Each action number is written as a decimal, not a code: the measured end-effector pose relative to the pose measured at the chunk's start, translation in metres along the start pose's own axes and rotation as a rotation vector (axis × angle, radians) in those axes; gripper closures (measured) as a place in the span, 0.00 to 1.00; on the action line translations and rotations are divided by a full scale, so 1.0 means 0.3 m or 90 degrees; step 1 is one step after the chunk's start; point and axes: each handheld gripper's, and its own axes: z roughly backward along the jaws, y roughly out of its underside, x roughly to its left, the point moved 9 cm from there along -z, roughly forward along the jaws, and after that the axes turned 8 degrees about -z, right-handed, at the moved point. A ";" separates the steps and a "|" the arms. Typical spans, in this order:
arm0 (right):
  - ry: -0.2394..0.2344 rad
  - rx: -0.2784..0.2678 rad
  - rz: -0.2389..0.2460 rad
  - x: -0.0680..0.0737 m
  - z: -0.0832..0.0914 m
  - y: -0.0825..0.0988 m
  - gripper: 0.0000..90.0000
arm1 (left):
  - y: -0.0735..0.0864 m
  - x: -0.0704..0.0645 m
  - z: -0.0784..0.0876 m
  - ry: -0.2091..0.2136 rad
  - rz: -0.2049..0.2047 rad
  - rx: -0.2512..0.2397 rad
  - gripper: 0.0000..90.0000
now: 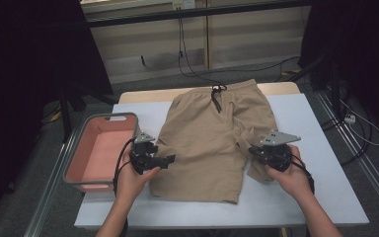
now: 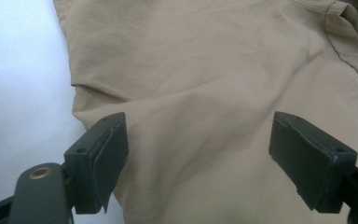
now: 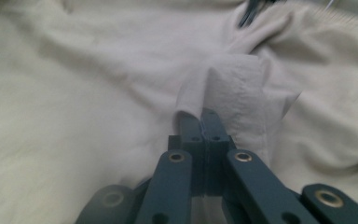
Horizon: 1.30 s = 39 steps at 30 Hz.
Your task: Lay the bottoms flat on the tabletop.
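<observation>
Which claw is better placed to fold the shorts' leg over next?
Right. The right claw is already shut on a pinched fold of the shorts at their edge; the left claw hangs open above flat fabric, gripping nothing.

Both forearms enter from the near edge of the table, each hand holding a gripper. The left hand (image 1: 137,178) holds the left gripper (image 1: 170,159) near the table's left edge, pointing toward the table's middle; its jaws stand wide apart, nothing pinched between them. The right hand (image 1: 288,177) holds the right gripper (image 3: 204,122) toward the right edge, pointing leftward; its jaws are pressed together on a raised fold of the shorts (image 3: 233,88).
</observation>
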 end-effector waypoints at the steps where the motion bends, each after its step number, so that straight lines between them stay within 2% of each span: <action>1: 0.003 -0.003 0.004 -0.003 0.004 -0.011 1.00 | 0.000 0.001 -0.001 0.000 0.000 0.000 0.22; 7: 0.010 -0.029 0.004 -0.012 0.026 -0.058 1.00 | 0.003 0.003 -0.004 -0.001 0.001 0.003 0.22; 9: 0.004 -0.011 0.019 0.013 0.008 -0.039 1.00 | 0.003 0.001 -0.005 -0.001 0.001 0.004 0.22; 12: -0.003 0.035 0.052 0.057 -0.046 0.014 1.00 | 0.001 0.000 -0.002 0.000 -0.002 0.003 0.22; 15: -0.006 0.064 0.068 0.084 -0.087 0.050 1.00 | 0.001 0.002 -0.002 -0.003 -0.002 0.001 0.22; 18: -0.013 0.068 0.052 0.093 -0.106 0.058 1.00 | 0.004 0.003 -0.002 0.000 -0.003 0.005 0.22; 22: -0.019 0.082 0.049 0.095 -0.120 0.084 1.00 | 0.002 0.002 0.001 0.000 0.000 0.001 0.22; 23: -0.020 0.081 0.046 0.093 -0.116 0.085 0.97 | 0.001 0.004 0.002 -0.003 -0.001 0.000 0.22; 25: -0.023 0.075 0.029 0.082 -0.103 0.080 0.85 | 0.003 0.007 0.005 -0.003 -0.002 0.003 0.22; 27: -0.019 0.072 0.019 0.072 -0.084 0.075 0.72 | 0.005 0.010 0.004 -0.005 0.000 0.001 0.22; 29: -0.010 0.069 0.014 0.058 -0.058 0.068 0.55 | 0.006 0.009 0.005 -0.003 0.002 0.002 0.22; 31: 0.000 0.067 0.010 0.045 -0.035 0.063 0.44 | 0.004 0.010 0.008 -0.001 0.002 0.001 0.22; 33: -0.006 0.071 -0.011 0.036 -0.010 0.058 0.36 | 0.002 0.011 0.010 -0.002 0.002 -0.001 0.22; 36: 0.040 0.053 -0.037 0.001 0.030 0.038 0.16 | -0.001 0.011 0.014 -0.003 0.005 -0.004 0.22; 37: 0.046 0.056 -0.047 -0.007 0.041 0.034 0.14 | -0.002 0.011 0.016 0.000 0.005 -0.004 0.22; 39: 0.041 0.042 -0.056 -0.018 0.061 0.017 0.18 | -0.002 0.012 0.017 -0.001 0.004 -0.005 0.22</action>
